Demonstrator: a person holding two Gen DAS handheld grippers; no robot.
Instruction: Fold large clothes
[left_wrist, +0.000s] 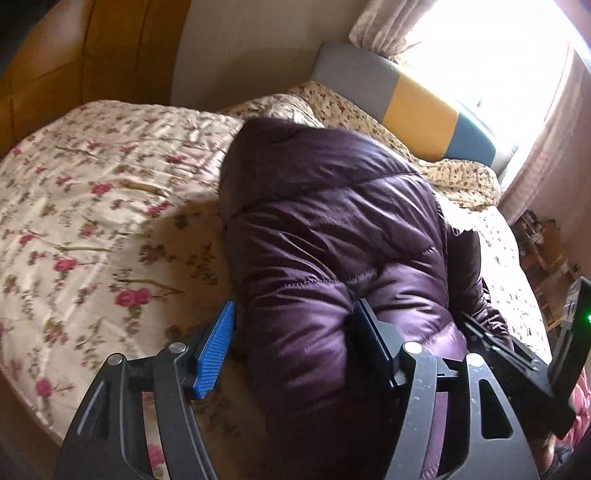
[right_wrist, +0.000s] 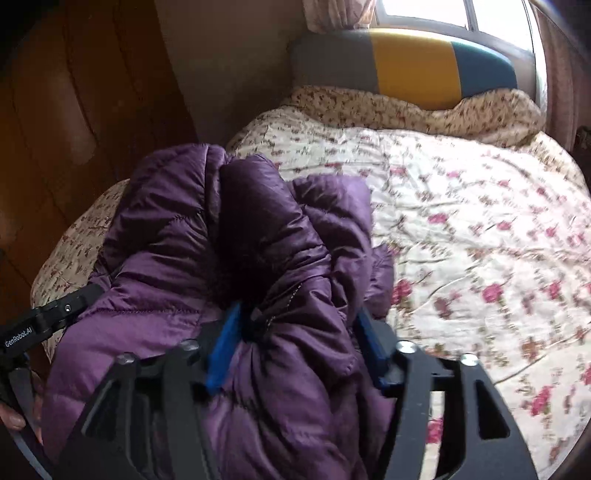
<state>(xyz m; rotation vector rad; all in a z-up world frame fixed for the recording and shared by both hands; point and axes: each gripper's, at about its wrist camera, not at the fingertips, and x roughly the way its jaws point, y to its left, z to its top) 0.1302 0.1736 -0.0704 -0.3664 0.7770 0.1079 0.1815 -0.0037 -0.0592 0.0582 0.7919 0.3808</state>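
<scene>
1. Grippers flank a purple down jacket (left_wrist: 332, 229) on the floral bedspread (left_wrist: 92, 206): left gripper (left_wrist: 291, 343) spread around its edge, right gripper (right_wrist: 295, 347) clamping bunched fabric.
2. Folding appears midway; the bundle looks rumpled, not yet squared.

Black gripper (left_wrist: 291, 343) frames, blue ribbed pads (left_wrist: 214, 350), silver screws, seemingly "GenRobot.AI" lettering.

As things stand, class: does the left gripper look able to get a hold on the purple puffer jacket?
Probably yes. The left gripper stands open with the purple puffer jacket bulging between its fingers on the floral bedspread, nothing between. The right gripper already pinches another bunch of it.
</scene>
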